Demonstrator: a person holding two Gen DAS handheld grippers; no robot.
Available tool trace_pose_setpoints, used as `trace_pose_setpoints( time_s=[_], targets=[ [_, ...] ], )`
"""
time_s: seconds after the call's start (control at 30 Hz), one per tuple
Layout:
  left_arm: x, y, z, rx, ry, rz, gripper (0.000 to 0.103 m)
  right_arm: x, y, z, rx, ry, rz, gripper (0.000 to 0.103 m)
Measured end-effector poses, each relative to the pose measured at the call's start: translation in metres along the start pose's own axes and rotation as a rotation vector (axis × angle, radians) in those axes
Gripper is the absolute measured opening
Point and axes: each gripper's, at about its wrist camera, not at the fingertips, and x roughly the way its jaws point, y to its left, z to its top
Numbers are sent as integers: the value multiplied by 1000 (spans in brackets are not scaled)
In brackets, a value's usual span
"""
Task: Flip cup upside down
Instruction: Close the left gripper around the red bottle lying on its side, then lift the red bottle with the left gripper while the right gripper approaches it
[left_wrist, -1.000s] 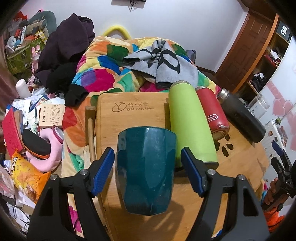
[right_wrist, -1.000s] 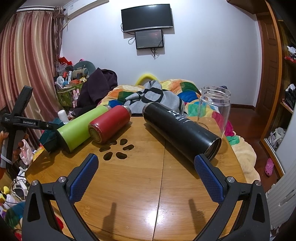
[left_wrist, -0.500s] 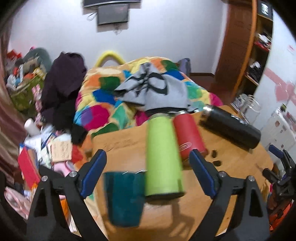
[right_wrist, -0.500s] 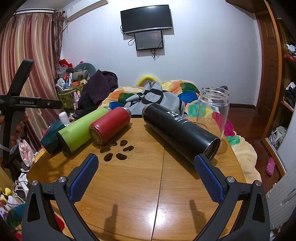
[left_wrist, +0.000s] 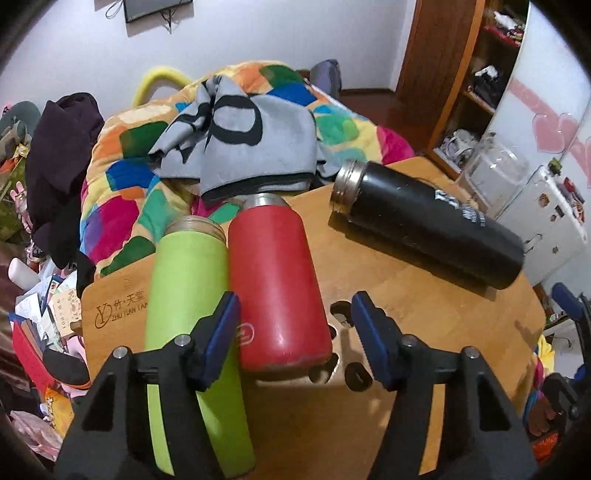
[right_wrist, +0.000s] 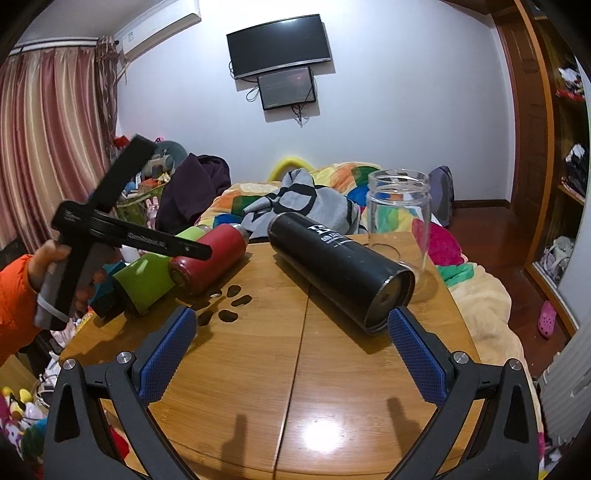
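The left tongs hang apart over the table, empty, their pads straddling the base of the red bottle, which lies against the green bottle. The teal cup shows only as a sliver in the right view, at the table's left edge behind the green bottle and the hand. The right tongs are spread wide and empty, well apart from the cup, facing the black flask and glass jar.

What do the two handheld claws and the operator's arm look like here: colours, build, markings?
Both claws, left and right, have black angular plastic arms with silver pivot bolts and blue cross-hatched pads. The left unit's black body carries small white lettering, too blurred to read. The hand gripping it is bare, with an orange sleeve.
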Motion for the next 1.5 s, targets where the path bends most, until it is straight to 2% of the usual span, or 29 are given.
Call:
trace_pose_setpoints(
  time_s=[0.23,0.47,0.67,0.9,1.03,1.17,1.33,1.5],
  targets=[
    [12,-9,3,37,50,74,64,4,-19,-4,73,9,44,103],
    [26,-16,3,48,101,88,66,4,-22,-5,83,8,58,103],
    [33,-16,1,21,99,92,67,1,-21,-5,77,-2,56,103],
    [23,-25,-17,39,92,31,65,3,-15,-4,29,9,66,103],
    [6,-38,-37,83,110,-25,65,5,-4,-3,-83,28,105,103],
    [-9,-44,-53,88,140,-91,65,9,19,-6,-333,23,140,103],
    [-25,-44,-61,52,174,-168,64,17,37,-8,-553,-9,210,103],
    [-41,-42,-58,-13,218,-243,64,29,54,-14,-664,-33,274,103]
  ],
)
